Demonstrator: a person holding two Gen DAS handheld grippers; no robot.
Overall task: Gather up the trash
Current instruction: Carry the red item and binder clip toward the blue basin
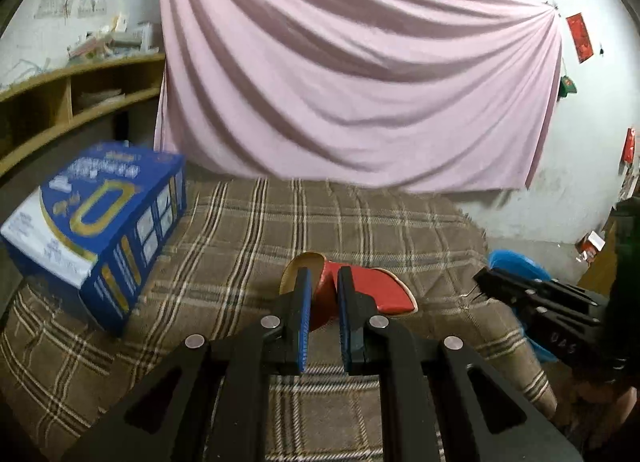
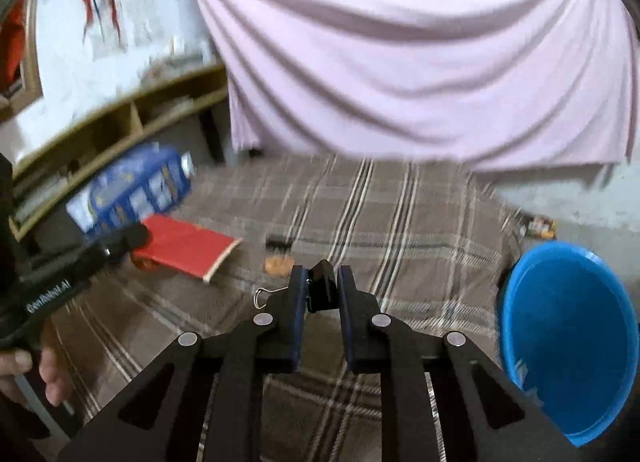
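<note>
Left gripper pinches a red paddle above the plaid blanket. Right gripper clamps a black binder clip beside the blue tub

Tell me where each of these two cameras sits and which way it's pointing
Left wrist view: sits behind the left tongs, looking forward and down over the plaid blanket to the pink curtain; they pinch a red paper piece; the right tongs enter at right.
Right wrist view: sits behind the right tongs, facing likewise; they grip a black binder clip; fingers show at left.
Shared: blanket, curtain, blue box, blue bin.
</note>
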